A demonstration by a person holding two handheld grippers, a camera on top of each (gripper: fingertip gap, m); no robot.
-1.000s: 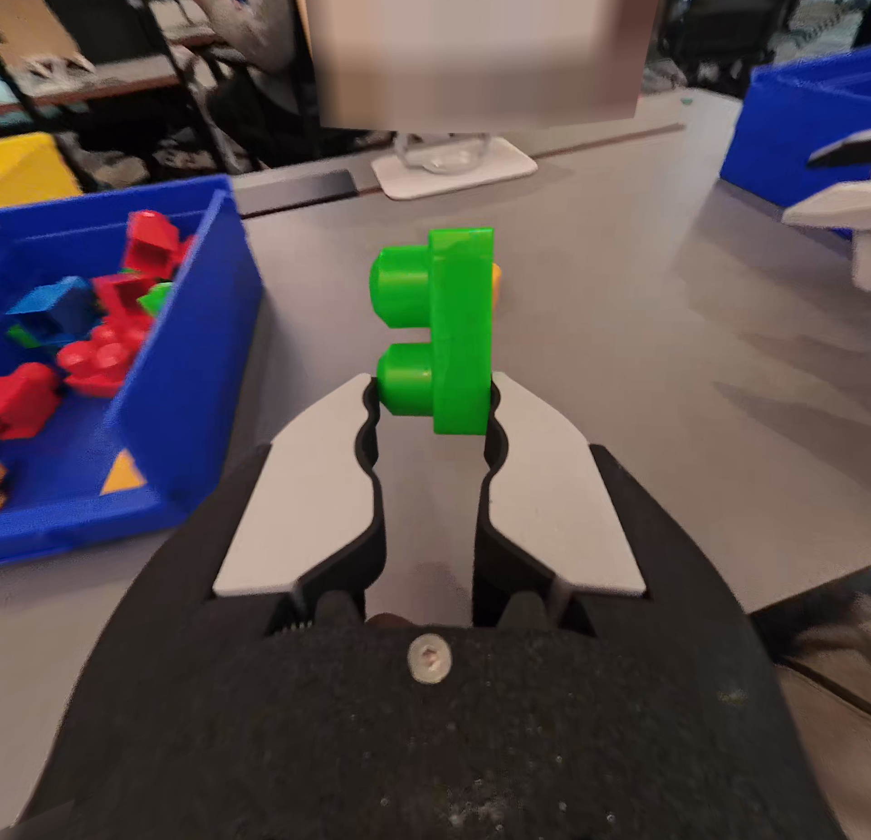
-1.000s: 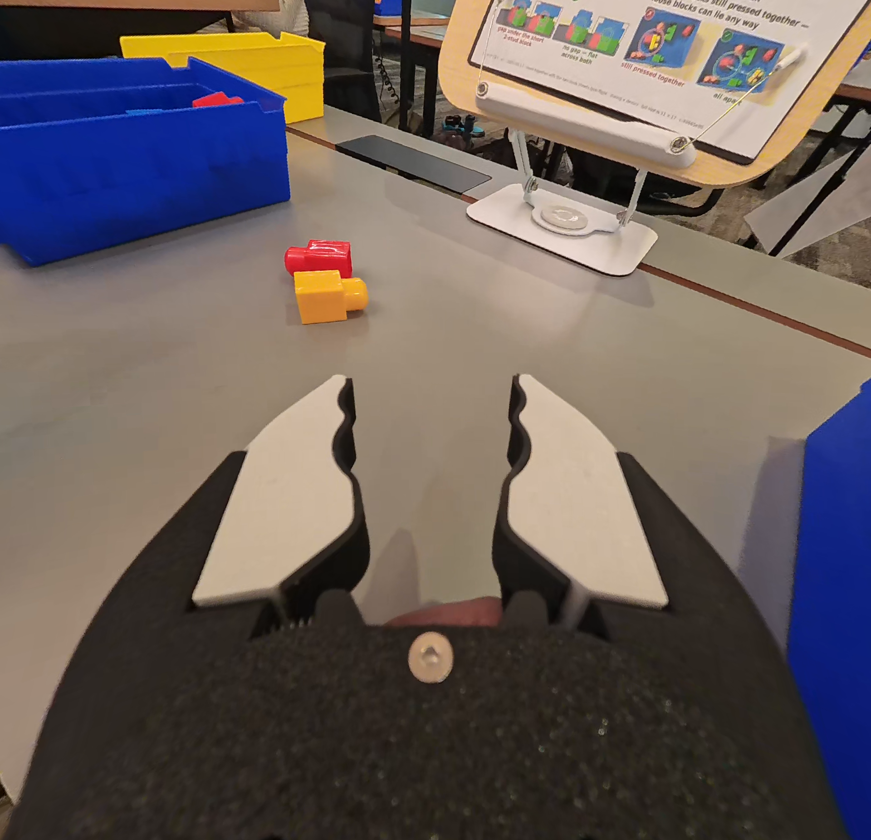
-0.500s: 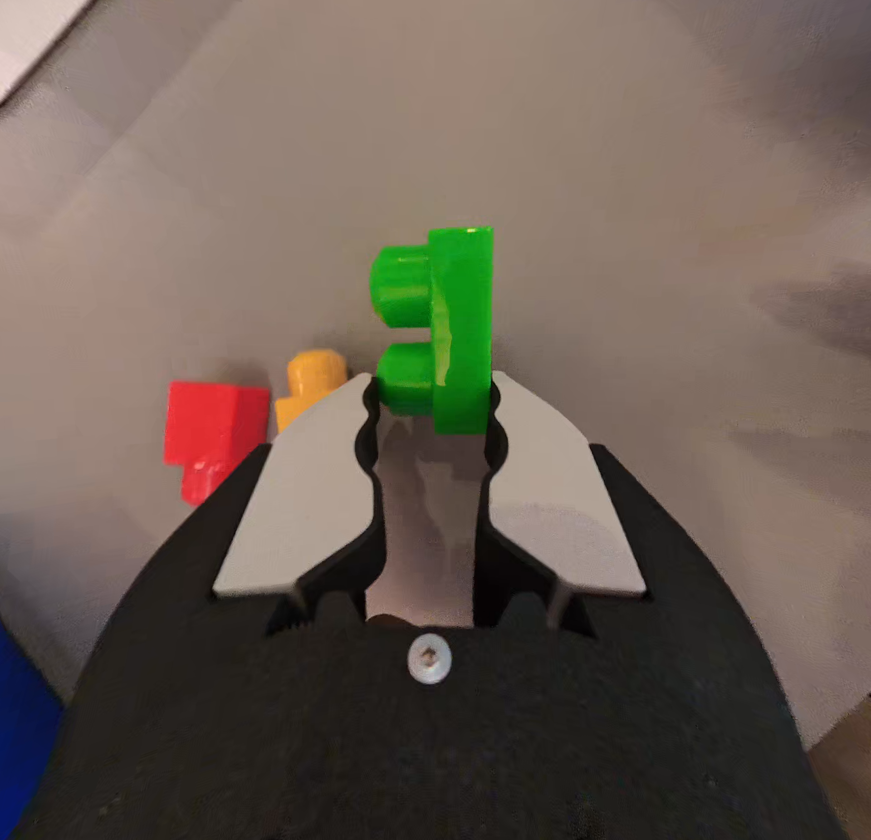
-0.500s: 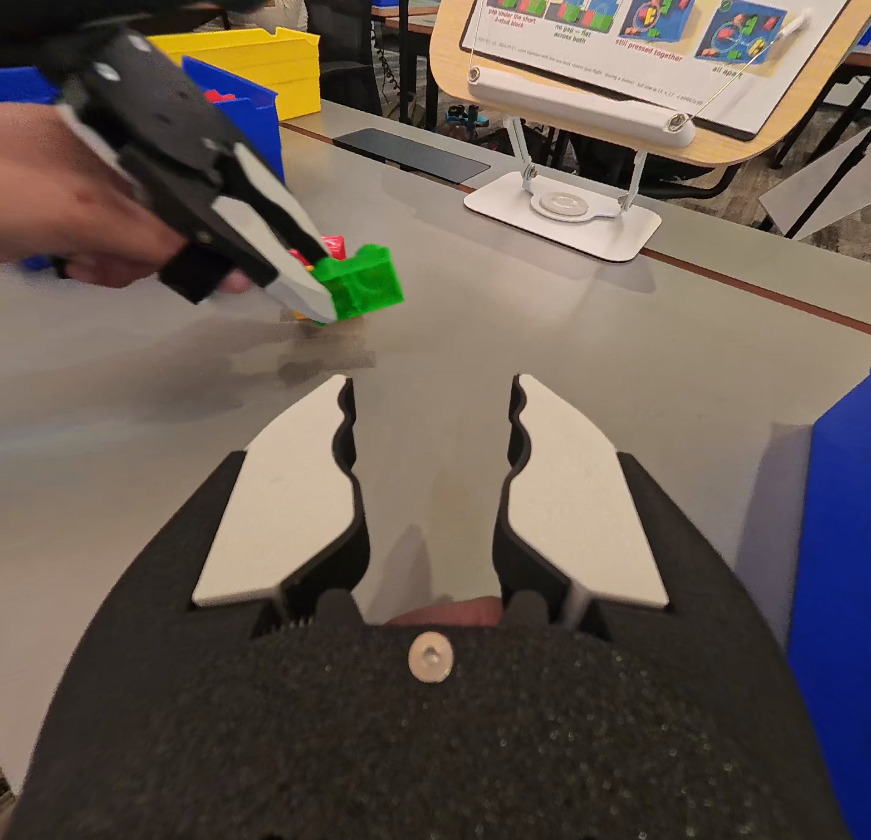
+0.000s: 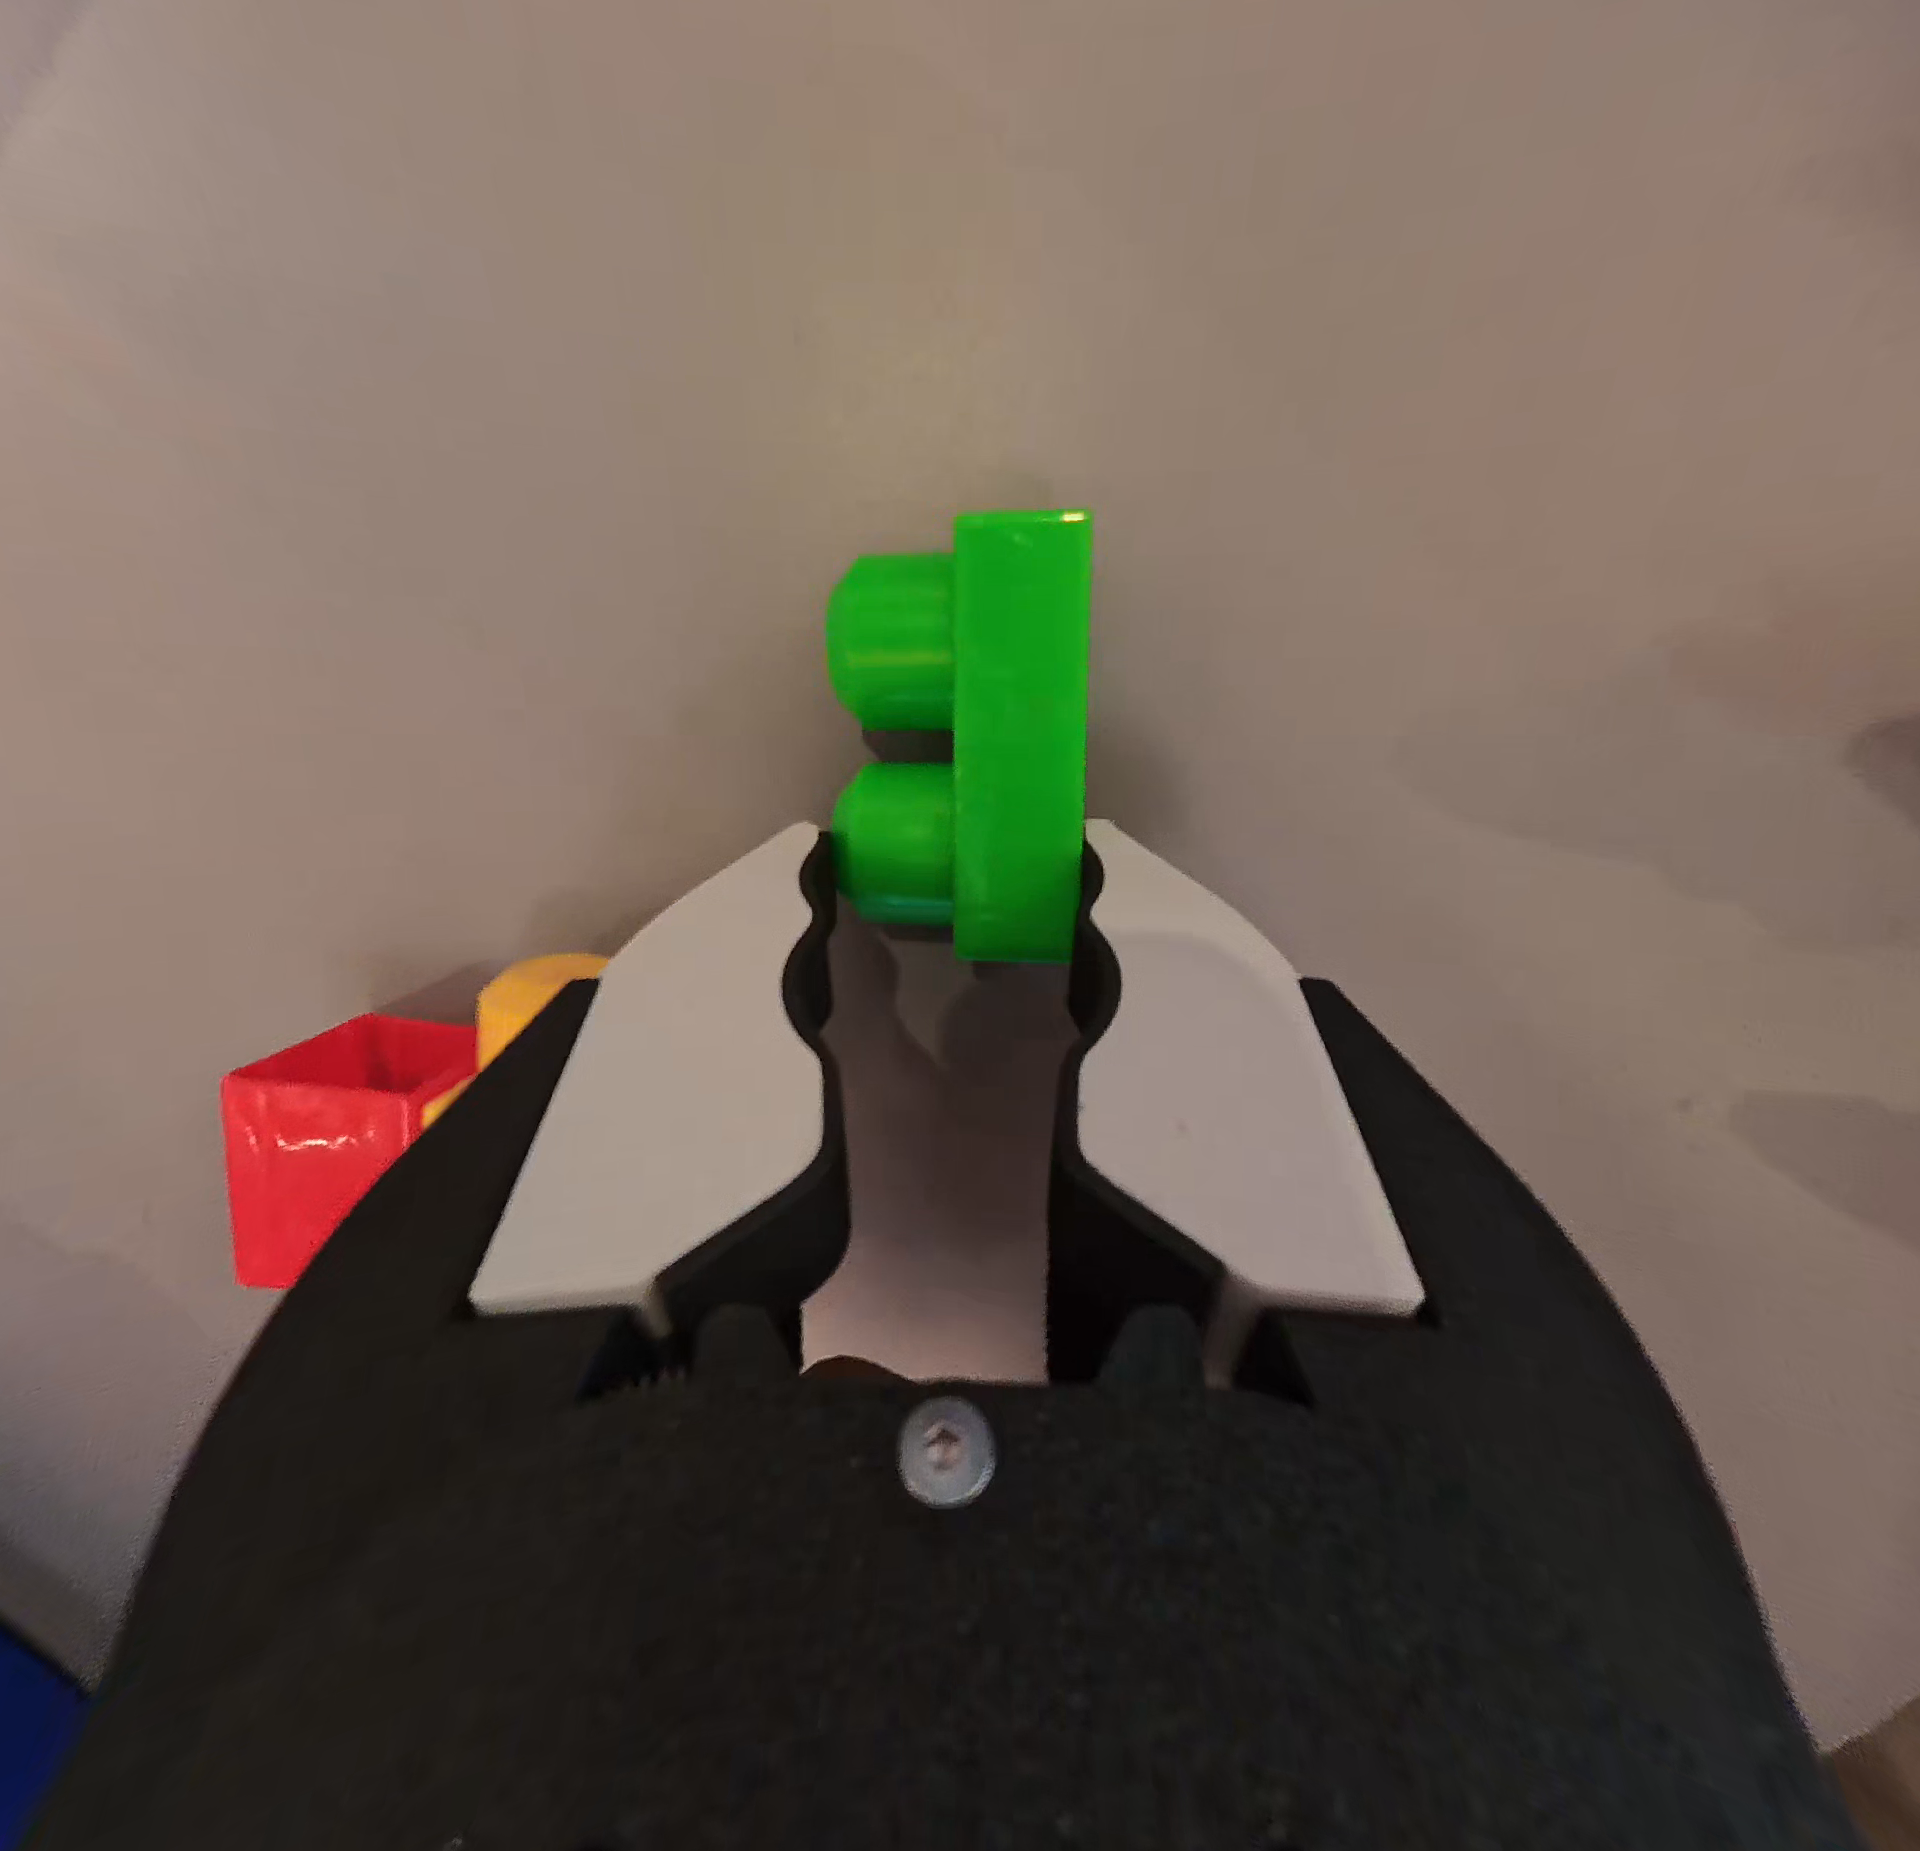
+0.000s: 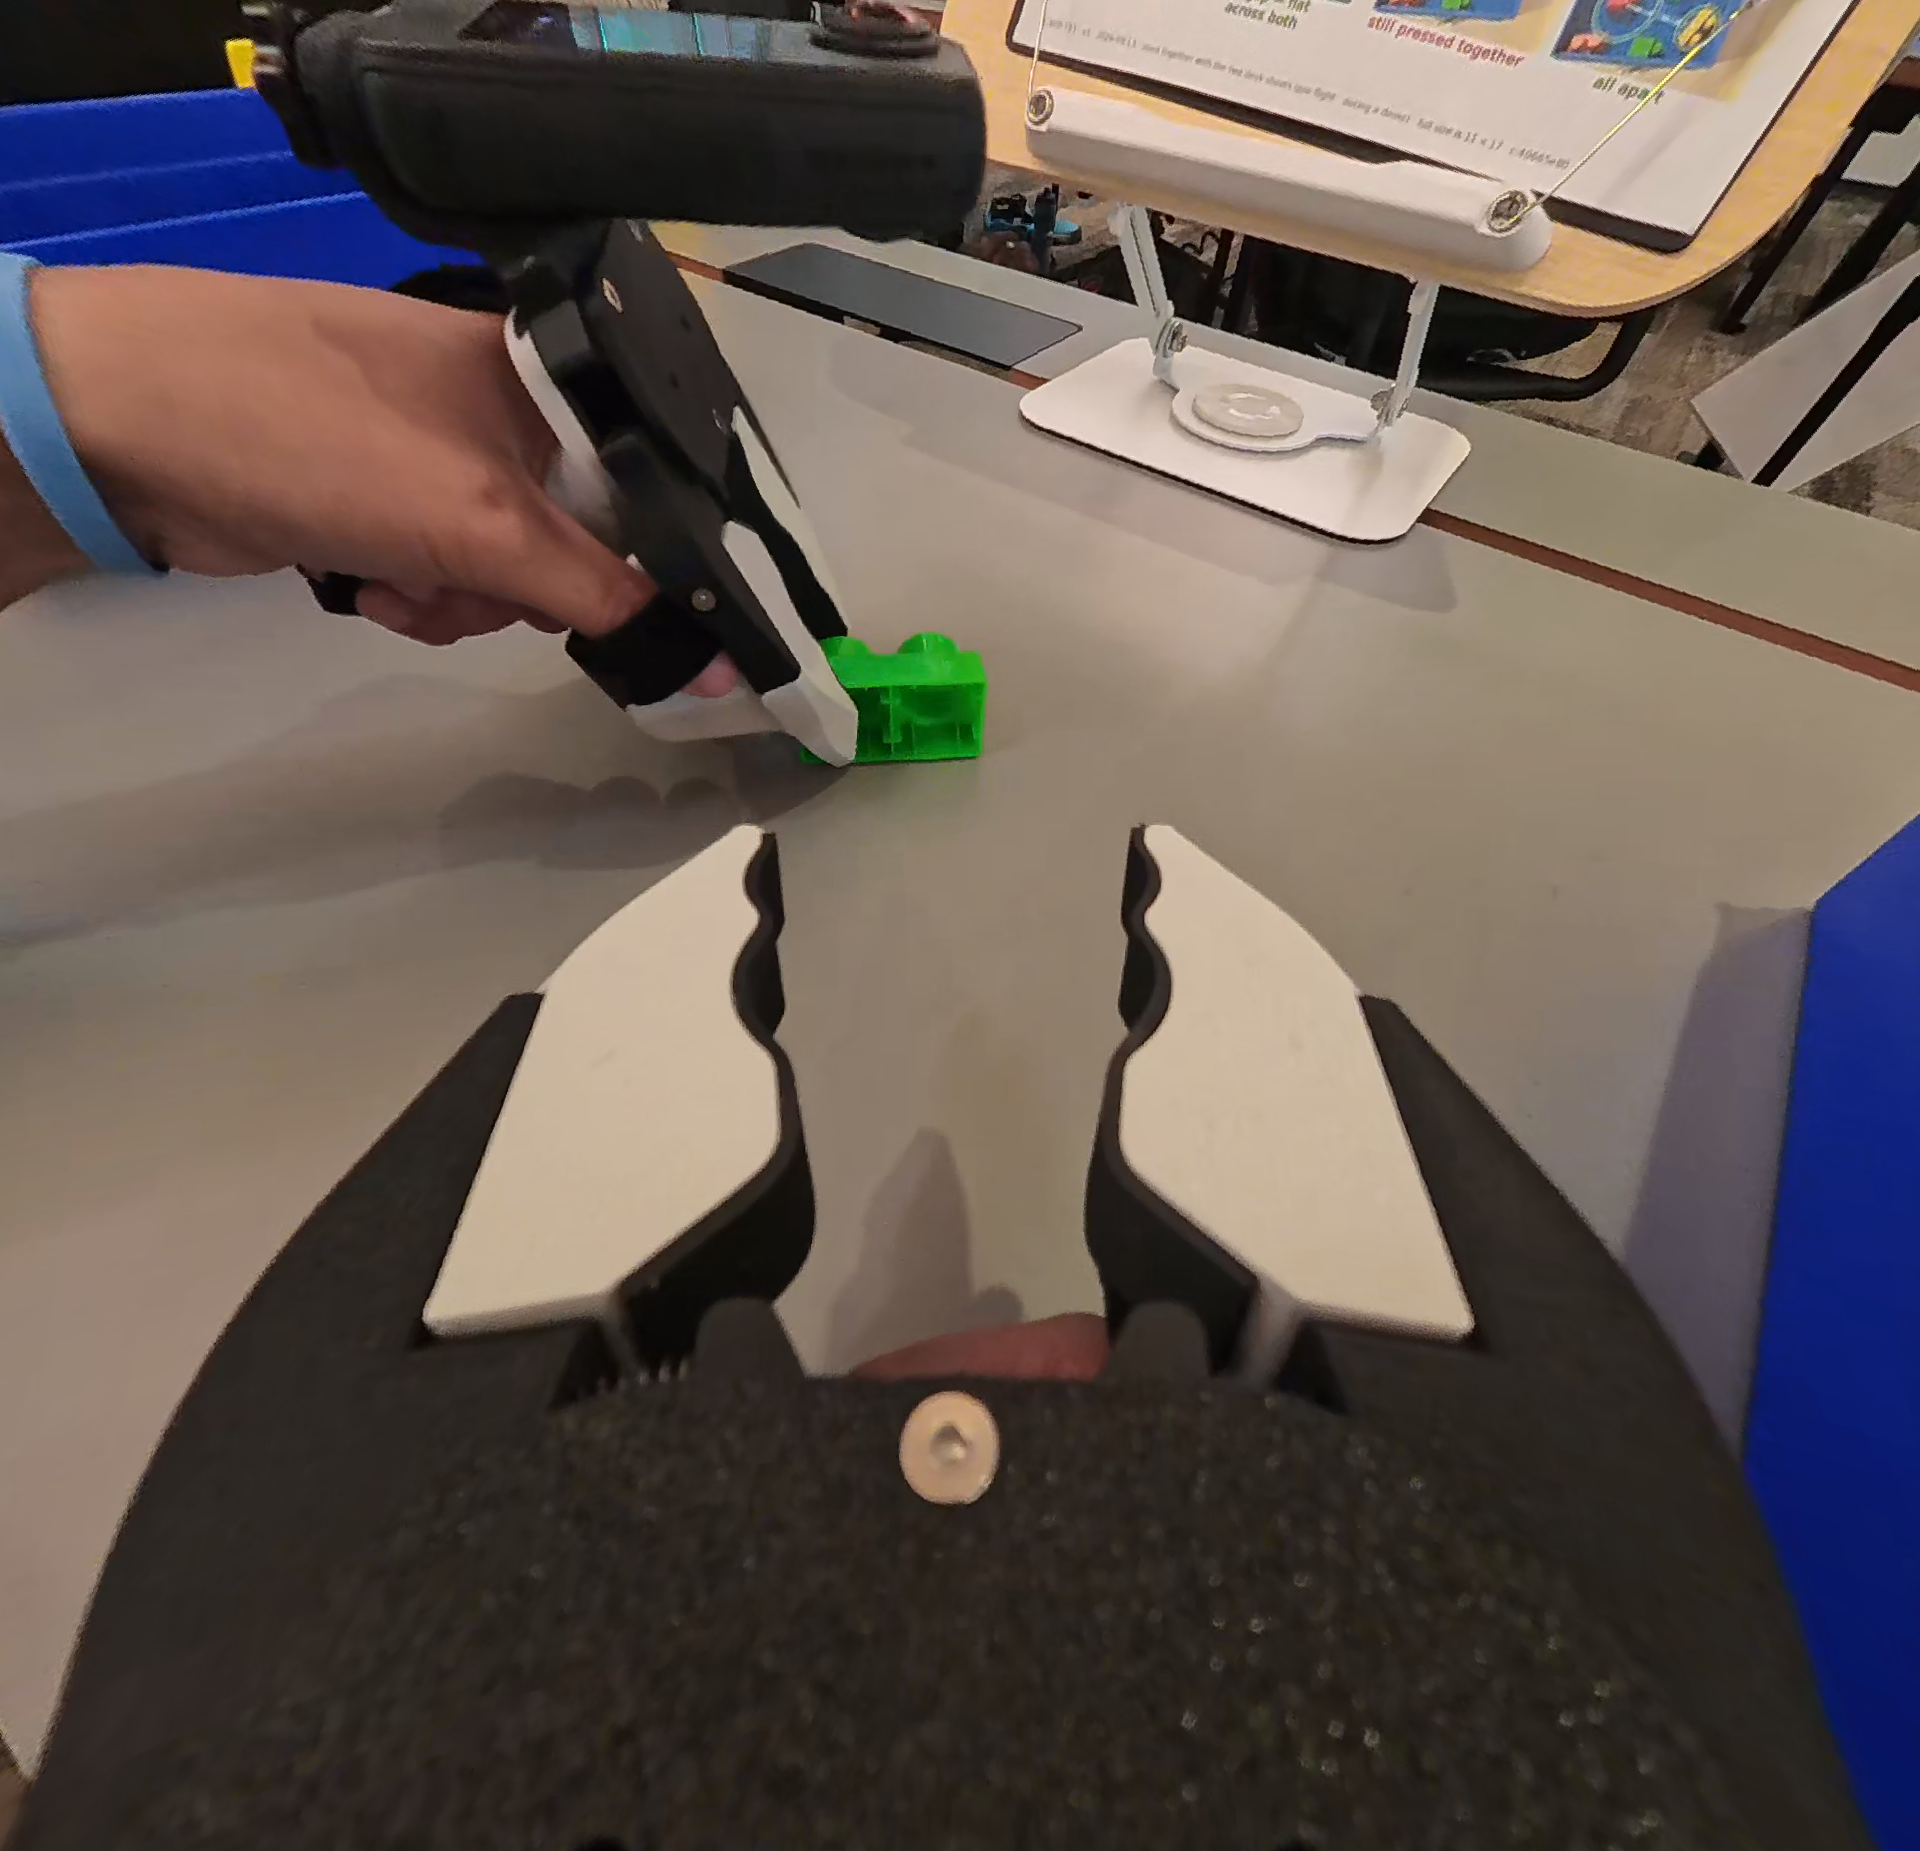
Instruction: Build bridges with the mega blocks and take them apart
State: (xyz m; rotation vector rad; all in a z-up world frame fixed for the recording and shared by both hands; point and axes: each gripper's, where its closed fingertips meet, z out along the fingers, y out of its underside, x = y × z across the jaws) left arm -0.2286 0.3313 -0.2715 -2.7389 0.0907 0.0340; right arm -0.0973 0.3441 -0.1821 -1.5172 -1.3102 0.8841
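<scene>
My left gripper (image 5: 954,871) is shut on a green two-stud block (image 5: 1013,731), with its studs pointing left in the left wrist view. In the right wrist view the green block (image 6: 914,705) sits at table level, studs up, held by the left gripper (image 6: 821,726) tilted steeply down in a person's hand. A red block (image 5: 312,1141) and a yellow block (image 5: 525,996) lie on the grey table just left of the left gripper, partly hidden by it. My right gripper (image 6: 951,861) is open and empty, a short way in front of the green block.
A document stand (image 6: 1247,440) with an instruction sheet stands at the back of the grey table (image 6: 1351,762). A blue bin (image 6: 1860,1282) is close on the right, and another blue bin (image 6: 156,180) is at the back left behind the hand. My hands' fingertips stand some 15 centimetres from each other.
My left gripper has carried the green block down to the table surface, to the right of the red and yellow blocks. My right gripper has stayed open and nearly still.
</scene>
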